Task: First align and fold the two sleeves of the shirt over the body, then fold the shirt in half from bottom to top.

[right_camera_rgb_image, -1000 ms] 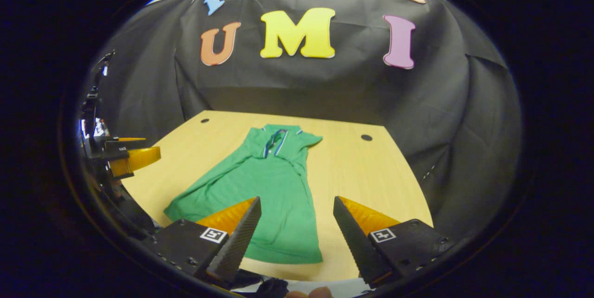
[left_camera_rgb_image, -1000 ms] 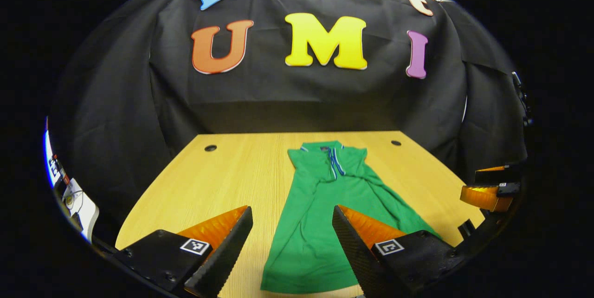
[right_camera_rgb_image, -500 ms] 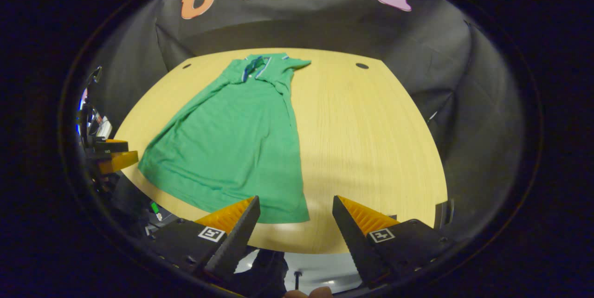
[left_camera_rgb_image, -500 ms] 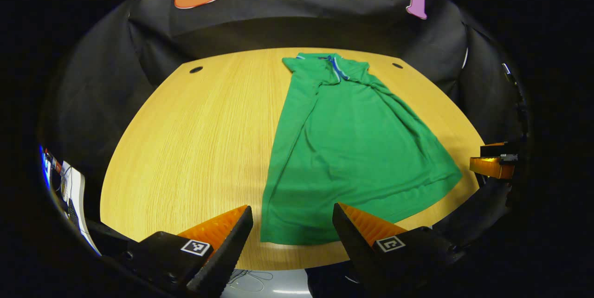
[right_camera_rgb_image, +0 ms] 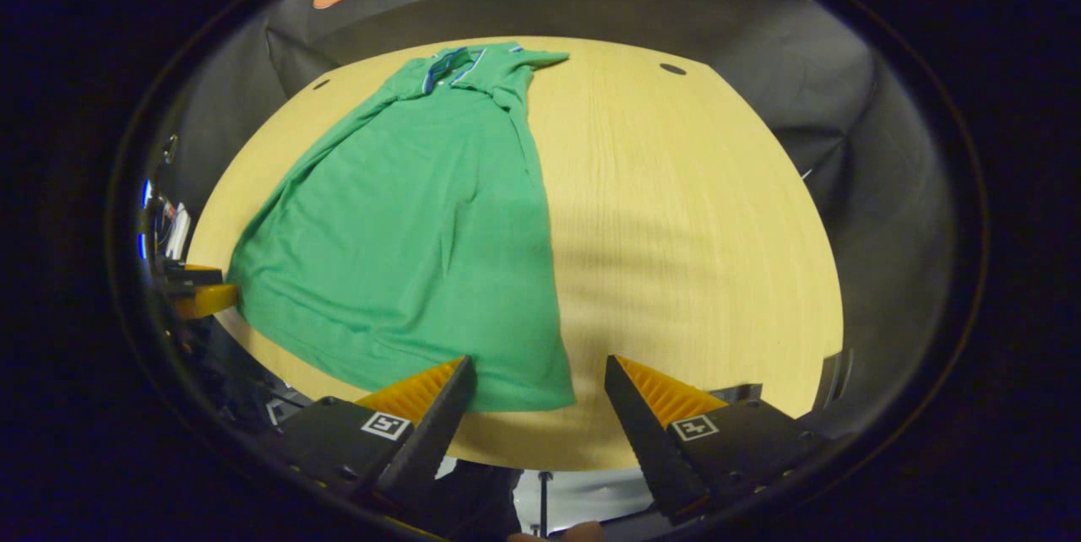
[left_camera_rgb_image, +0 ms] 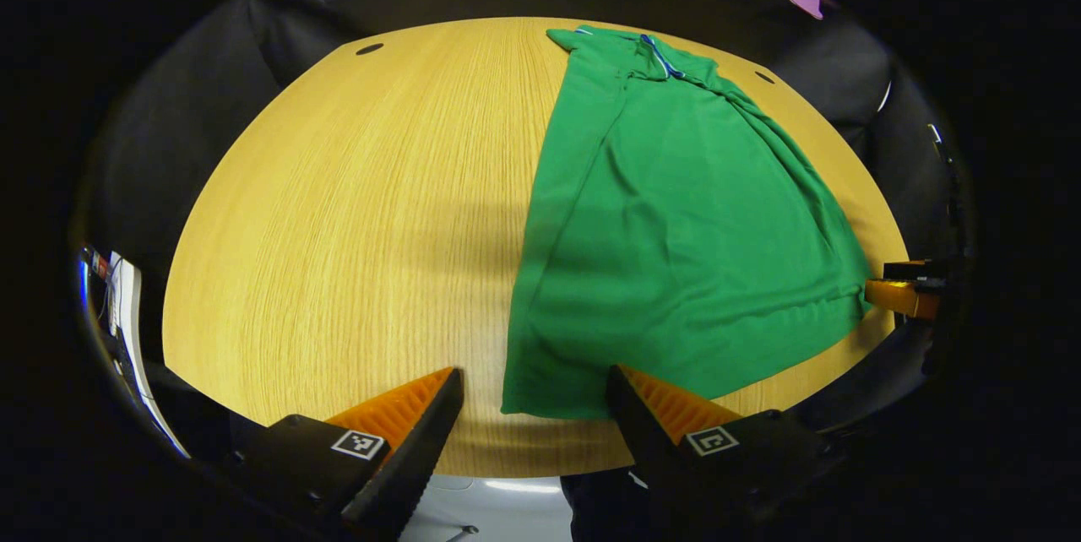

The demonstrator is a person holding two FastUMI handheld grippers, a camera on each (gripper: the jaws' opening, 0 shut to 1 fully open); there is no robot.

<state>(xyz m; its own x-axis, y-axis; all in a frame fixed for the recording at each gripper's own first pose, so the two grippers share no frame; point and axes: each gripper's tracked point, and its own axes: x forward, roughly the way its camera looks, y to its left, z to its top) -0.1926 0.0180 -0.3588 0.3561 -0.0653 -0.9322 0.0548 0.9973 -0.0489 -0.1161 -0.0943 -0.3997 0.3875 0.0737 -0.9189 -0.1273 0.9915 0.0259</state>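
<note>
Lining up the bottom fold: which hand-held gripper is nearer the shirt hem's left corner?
Left. The left hand-held gripper has that hem corner between its open fingers; the right hand-held gripper is at the hem's opposite corner.

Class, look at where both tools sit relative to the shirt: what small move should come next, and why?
Probably lower both tools onto the hem corners. The shirt lies flat and narrow on the table. The left tool and right tool are open, each just short of a near corner, gripping nothing.
</note>
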